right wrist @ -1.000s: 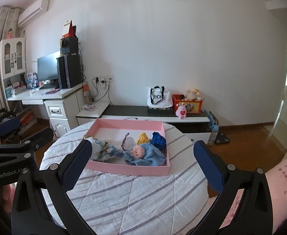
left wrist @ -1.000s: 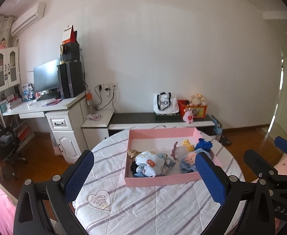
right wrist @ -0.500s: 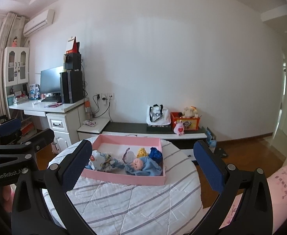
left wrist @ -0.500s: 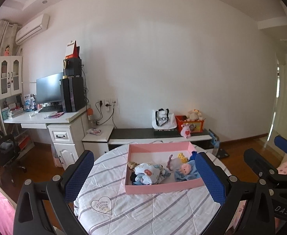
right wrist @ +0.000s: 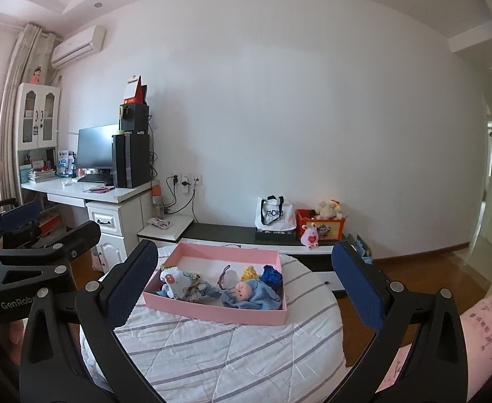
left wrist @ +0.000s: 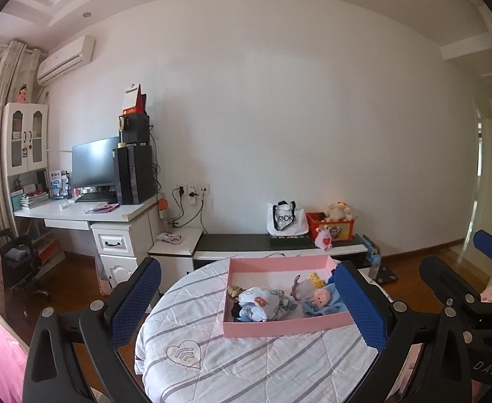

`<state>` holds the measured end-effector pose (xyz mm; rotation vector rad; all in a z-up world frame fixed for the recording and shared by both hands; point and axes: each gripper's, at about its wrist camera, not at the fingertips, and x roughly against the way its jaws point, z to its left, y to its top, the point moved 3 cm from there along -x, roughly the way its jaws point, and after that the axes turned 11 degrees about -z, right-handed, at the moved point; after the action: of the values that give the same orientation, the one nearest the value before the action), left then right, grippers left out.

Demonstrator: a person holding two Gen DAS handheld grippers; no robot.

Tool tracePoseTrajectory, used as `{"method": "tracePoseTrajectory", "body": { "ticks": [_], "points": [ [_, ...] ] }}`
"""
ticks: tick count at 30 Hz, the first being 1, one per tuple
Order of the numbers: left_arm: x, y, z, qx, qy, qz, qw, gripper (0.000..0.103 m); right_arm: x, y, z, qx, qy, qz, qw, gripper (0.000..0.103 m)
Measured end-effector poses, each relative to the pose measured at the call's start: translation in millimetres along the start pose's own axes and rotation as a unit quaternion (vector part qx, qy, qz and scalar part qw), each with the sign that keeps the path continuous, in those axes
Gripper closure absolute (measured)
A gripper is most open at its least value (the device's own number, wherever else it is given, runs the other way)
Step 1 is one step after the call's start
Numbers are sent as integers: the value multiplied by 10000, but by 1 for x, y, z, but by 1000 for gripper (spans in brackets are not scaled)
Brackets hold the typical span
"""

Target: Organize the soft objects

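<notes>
Both tools have drawn back and tipped upward since a second ago, so the pink tray looks smaller and more ceiling shows.

Left wrist view: the left tool (left wrist: 247, 305) is spread wide with nothing between its blue pads. Beyond it the pink tray (left wrist: 279, 328) rests on the round table (left wrist: 212, 342), which is covered in a striped quilted cloth. Inside the tray lie a white printed cloth bundle (left wrist: 255, 304), a blue doll with a pink face (left wrist: 323, 300), a small yellow toy (left wrist: 316, 280) and a clear pouch (left wrist: 301, 288); the far half of the tray is bare. The right tool (left wrist: 460, 268) shows at the right edge, its fingers apart.

Right wrist view: the right tool (right wrist: 242, 287) is likewise wide open and empty. The pink tray (right wrist: 212, 312) holds the same bundle (right wrist: 182, 282), doll (right wrist: 251, 294), yellow toy (right wrist: 249, 272) and a dark blue cloth (right wrist: 272, 275) in the far right corner. Against the wall, a red box (right wrist: 319, 228) carries plush toys, beside a white tote bag (right wrist: 274, 215). The left tool (right wrist: 34, 231) reaches in at the left, also open.
</notes>
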<state>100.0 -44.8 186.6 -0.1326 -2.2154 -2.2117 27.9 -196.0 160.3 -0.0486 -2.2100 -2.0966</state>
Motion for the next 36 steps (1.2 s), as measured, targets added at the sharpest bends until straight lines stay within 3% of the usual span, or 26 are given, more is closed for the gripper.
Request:
{"method": "tracePoseTrajectory", "body": {
  "ticks": [5, 16, 36],
  "points": [
    [5, -2, 2, 4, 204, -97, 9997, 0, 4, 0, 7, 96, -85, -77, 9999, 0],
    [1, -8, 10, 198, 183, -51, 9996, 0, 7, 2, 17, 249, -138, -132, 9995, 0],
    [8, -6, 8, 106, 178, -120, 9997, 0, 11, 8, 13, 260, -252, -218, 9991, 0]
  ]
}}
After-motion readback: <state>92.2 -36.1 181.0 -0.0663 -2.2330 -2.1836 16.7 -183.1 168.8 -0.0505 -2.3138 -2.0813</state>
